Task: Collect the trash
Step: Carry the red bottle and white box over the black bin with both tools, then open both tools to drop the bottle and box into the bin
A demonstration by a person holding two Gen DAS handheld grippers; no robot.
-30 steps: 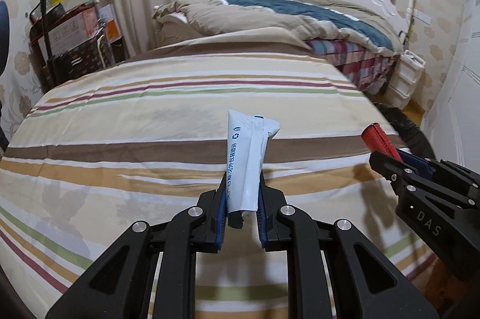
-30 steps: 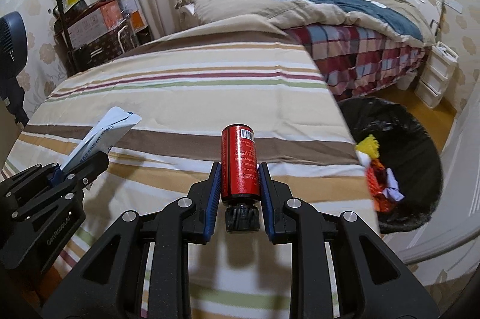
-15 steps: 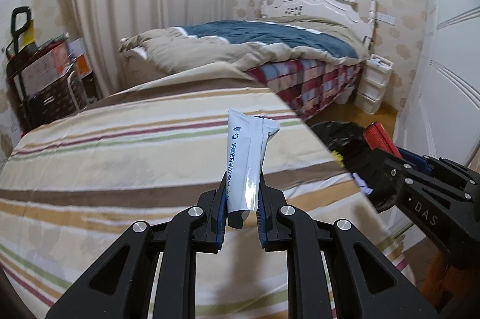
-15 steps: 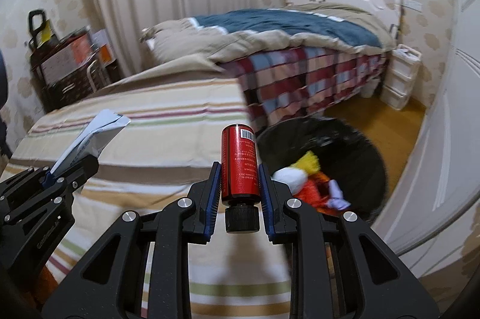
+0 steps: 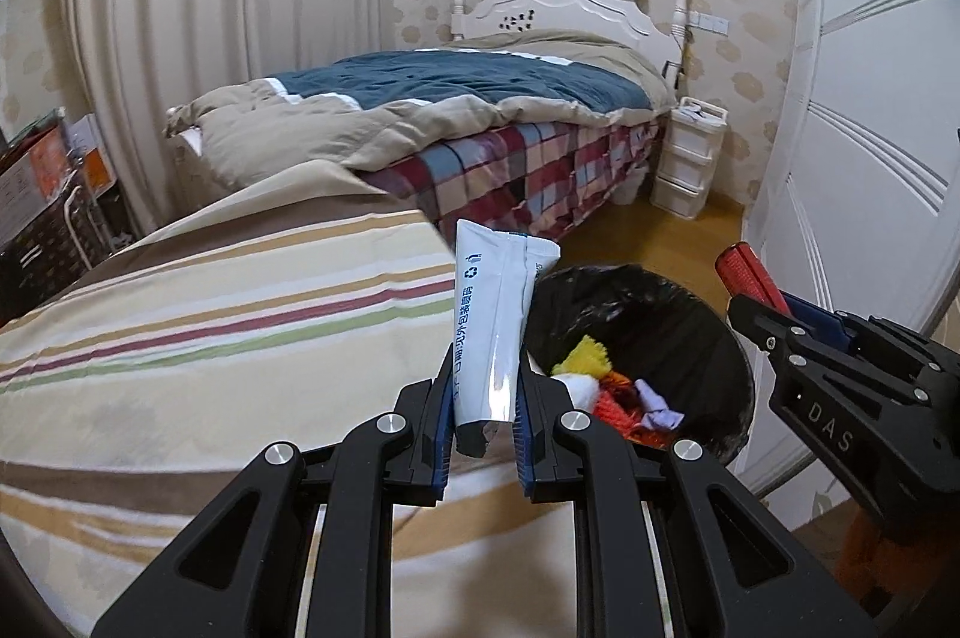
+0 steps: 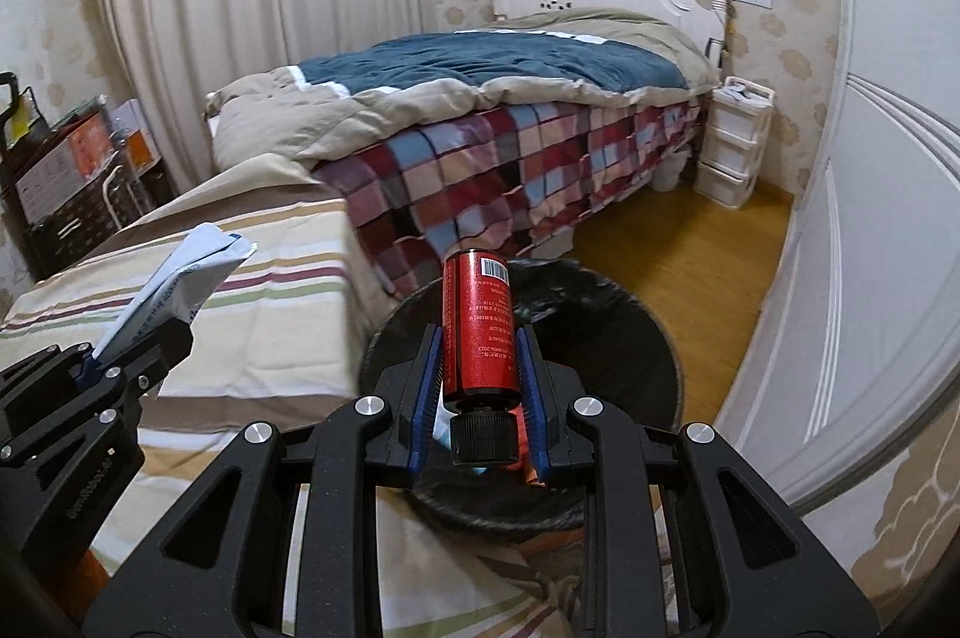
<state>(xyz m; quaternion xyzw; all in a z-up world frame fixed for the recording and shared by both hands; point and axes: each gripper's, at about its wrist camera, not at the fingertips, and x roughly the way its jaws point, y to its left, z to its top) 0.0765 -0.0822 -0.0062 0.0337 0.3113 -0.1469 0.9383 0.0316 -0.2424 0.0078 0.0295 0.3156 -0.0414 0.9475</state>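
Right wrist view puts the right gripper [image 6: 480, 368] over the black-lined trash bin [image 6: 624, 332], its fingers clenched on a red bottle [image 6: 478, 326], cap toward the camera. The left gripper [image 5: 483, 398] pinches a white tube wrapper [image 5: 489, 326] above the striped bed [image 5: 210, 326], beside the bin's rim. Judging from this, the drop works best if each load is centred over the opening before its fingers release, the wrapper first carried past the rim.
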